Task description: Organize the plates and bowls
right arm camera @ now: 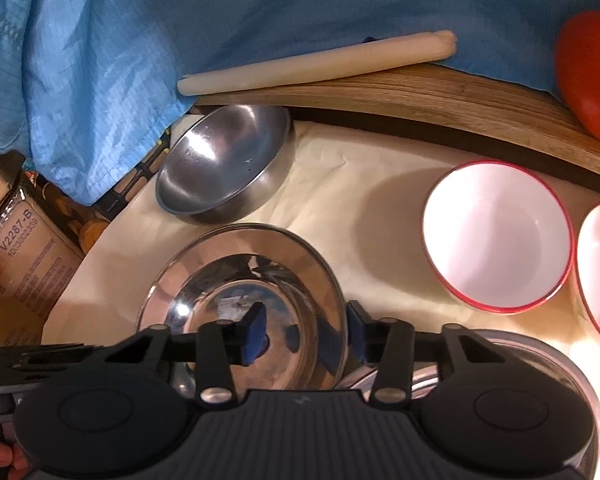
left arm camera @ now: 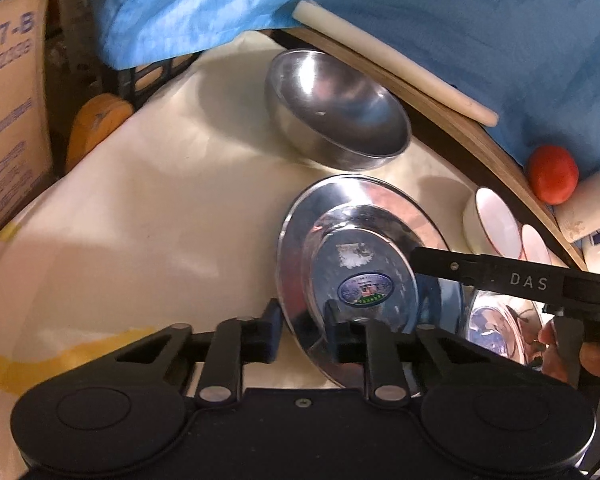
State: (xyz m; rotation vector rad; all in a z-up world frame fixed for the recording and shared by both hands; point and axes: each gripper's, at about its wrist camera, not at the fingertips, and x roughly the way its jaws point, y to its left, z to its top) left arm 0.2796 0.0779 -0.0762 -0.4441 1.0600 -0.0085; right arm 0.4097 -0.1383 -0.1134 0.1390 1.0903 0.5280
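A shiny steel plate [left arm camera: 364, 264] is held tilted above the cream table, its sticker side facing the left wrist view. My left gripper [left arm camera: 304, 332] straddles its lower rim, with a gap still showing at the left finger. My right gripper [right arm camera: 304, 332] straddles the opposite rim of the same plate [right arm camera: 244, 300]; its arm [left arm camera: 500, 276] shows in the left wrist view. A steel bowl [left arm camera: 336, 108] [right arm camera: 224, 160] stands behind. Two white red-rimmed bowls [right arm camera: 496, 236] [left arm camera: 496, 224] stand at the right. Another steel dish [right arm camera: 540, 360] lies under the right gripper.
A wooden board [right arm camera: 420, 88] with a white board [right arm camera: 320, 64] on it runs along the back, under a blue cloth [right arm camera: 100, 60]. A tomato [left arm camera: 553, 174] rests on the board. Cardboard boxes [left arm camera: 8, 120] stand left of the table [left arm camera: 140, 220].
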